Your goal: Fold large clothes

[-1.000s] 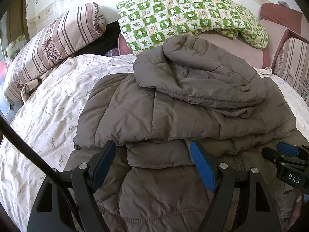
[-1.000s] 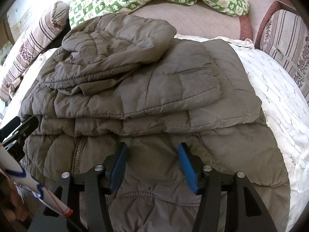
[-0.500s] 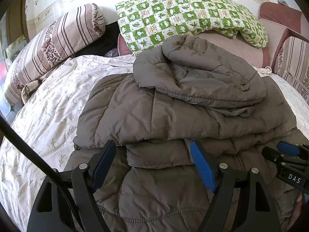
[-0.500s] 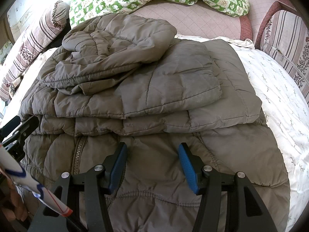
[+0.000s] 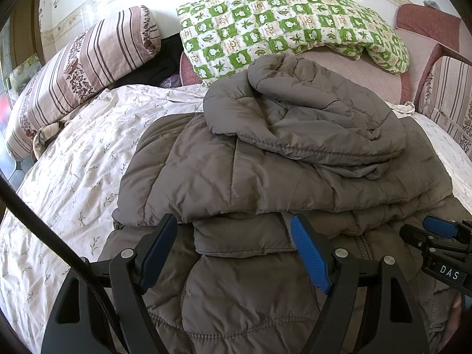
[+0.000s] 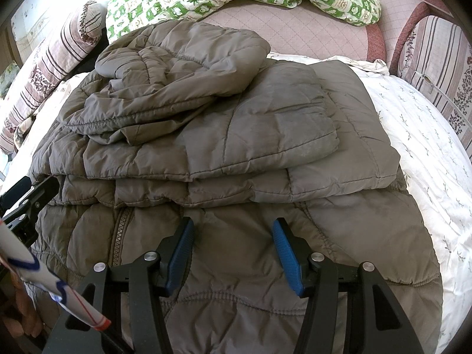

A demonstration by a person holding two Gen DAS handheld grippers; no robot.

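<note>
Left wrist view: grey quilted jacket [image 5: 265, 177] folded on floral bedsheet [image 5: 73, 177], below green checked quilt [image 5: 280, 26]. Left gripper [image 5: 234, 244] agape over jacket's near hem, gripping nothing.

Right wrist view: right gripper [image 6: 233, 244] likewise parted, empty, above jacket.

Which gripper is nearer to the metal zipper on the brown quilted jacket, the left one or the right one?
The left gripper. The metal zipper runs between both, but sits just beside the left gripper's fingers; the right gripper hovers farther along the brown quilted jacket.
</note>
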